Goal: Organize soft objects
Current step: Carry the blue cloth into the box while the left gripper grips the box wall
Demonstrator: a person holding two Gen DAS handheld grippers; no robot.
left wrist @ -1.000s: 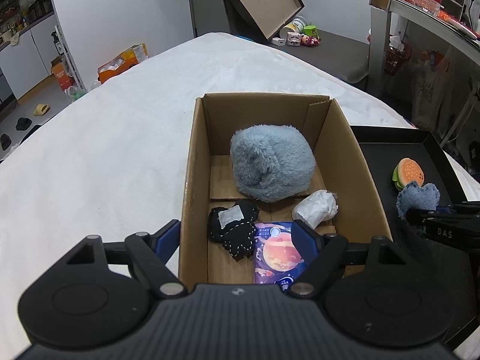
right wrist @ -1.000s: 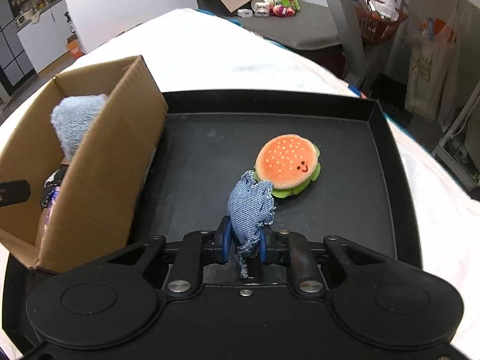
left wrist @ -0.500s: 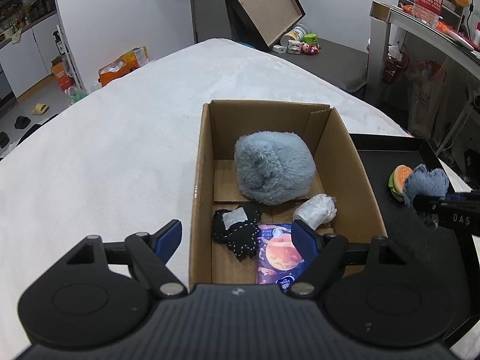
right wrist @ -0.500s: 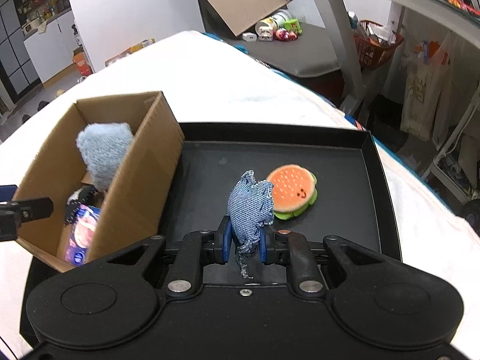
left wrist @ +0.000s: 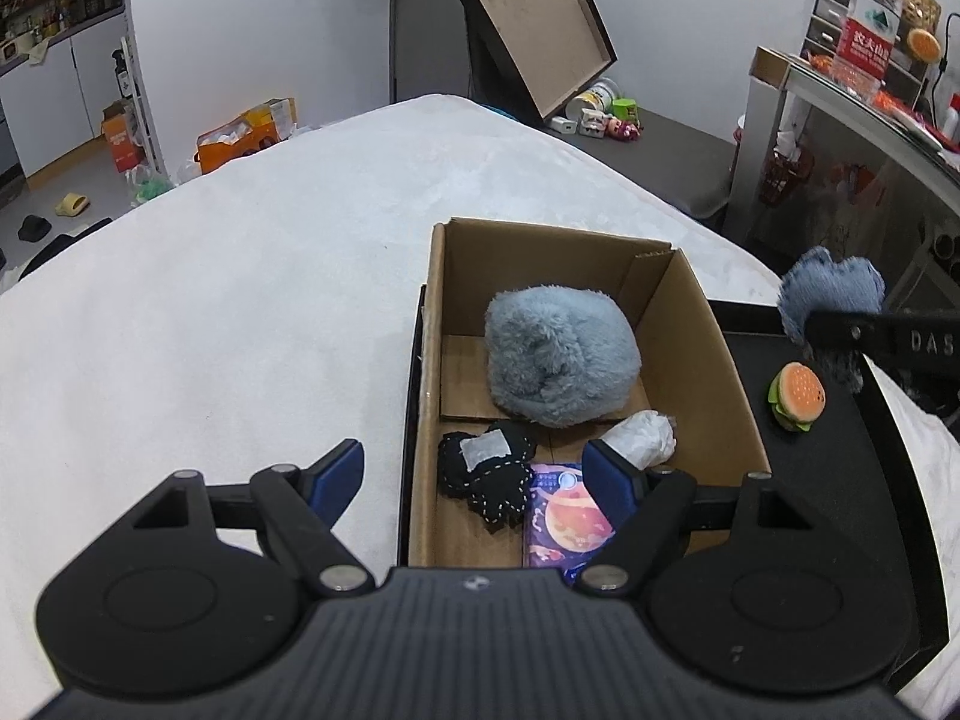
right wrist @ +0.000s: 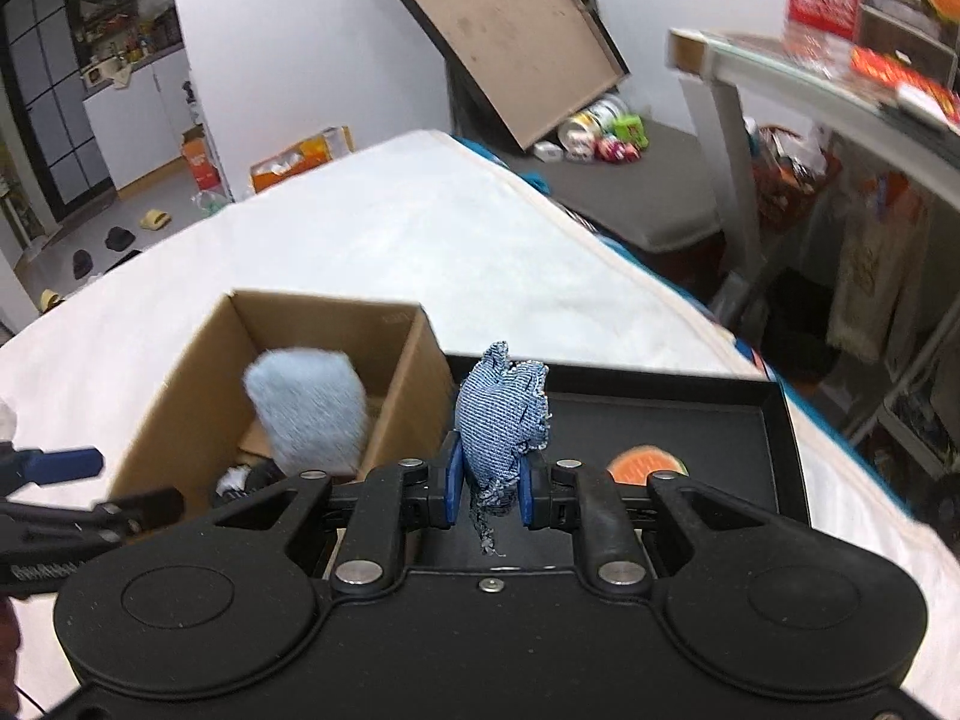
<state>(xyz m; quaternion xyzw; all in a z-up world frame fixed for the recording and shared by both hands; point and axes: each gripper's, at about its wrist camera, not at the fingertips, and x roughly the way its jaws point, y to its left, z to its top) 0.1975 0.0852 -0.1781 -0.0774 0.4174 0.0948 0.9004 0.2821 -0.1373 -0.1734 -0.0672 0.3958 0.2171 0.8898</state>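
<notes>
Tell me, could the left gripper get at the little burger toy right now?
Probably not directly: the left gripper is open and empty, but the cardboard box stands between it and the burger toy on the black tray.

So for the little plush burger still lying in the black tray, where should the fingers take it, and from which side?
Take the plush burger across its bun edges, coming from above. In the left wrist view it lies tilted on the black tray with its orange top up and nothing beside it, so its sides look free. The right gripper is shut on the denim heart, so the open left gripper is probably the one.

Two wrist fisheyes angled steeply down, close (shared: cardboard box (left wrist: pixel 690 324), black tray (right wrist: pixel 720 414))
</notes>
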